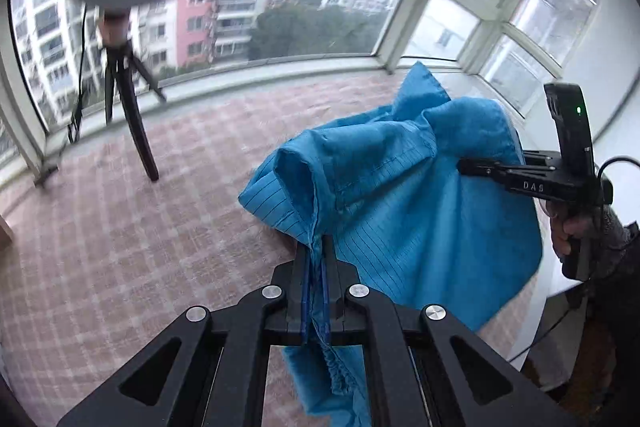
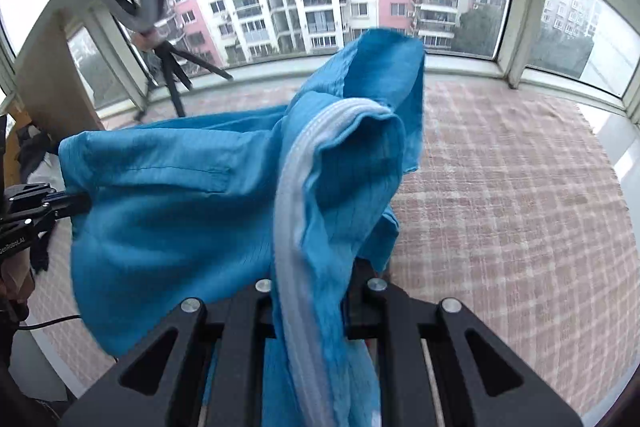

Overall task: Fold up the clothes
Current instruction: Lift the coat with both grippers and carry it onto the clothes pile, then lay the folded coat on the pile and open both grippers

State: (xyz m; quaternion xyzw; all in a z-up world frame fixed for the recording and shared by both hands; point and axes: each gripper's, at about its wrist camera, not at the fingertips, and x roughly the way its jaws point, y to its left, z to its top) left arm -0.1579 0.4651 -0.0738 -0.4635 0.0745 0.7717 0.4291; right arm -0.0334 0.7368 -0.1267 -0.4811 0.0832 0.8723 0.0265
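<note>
- the garment (image 1: 400, 195) hangs bunched in the air between both grippers, above the checked cloth (image 1: 140, 227); in the right view it fills the frame from 9 o'clock to centre.
- left gripper (image 1: 316, 259): jaws closed on a thin seam edge, elastic cuff trailing below. a sharp tug could likely pull that narrow bite free.
- right gripper (image 2: 312, 279): fabric and the white zipper (image 2: 288, 211) bury the fingers; from the left view it looks clamped on a fold.
- risk: bunched layers may fold crooked.
- the tripod (image 1: 132, 115) at 10 o'clock could snag a swing.
</note>
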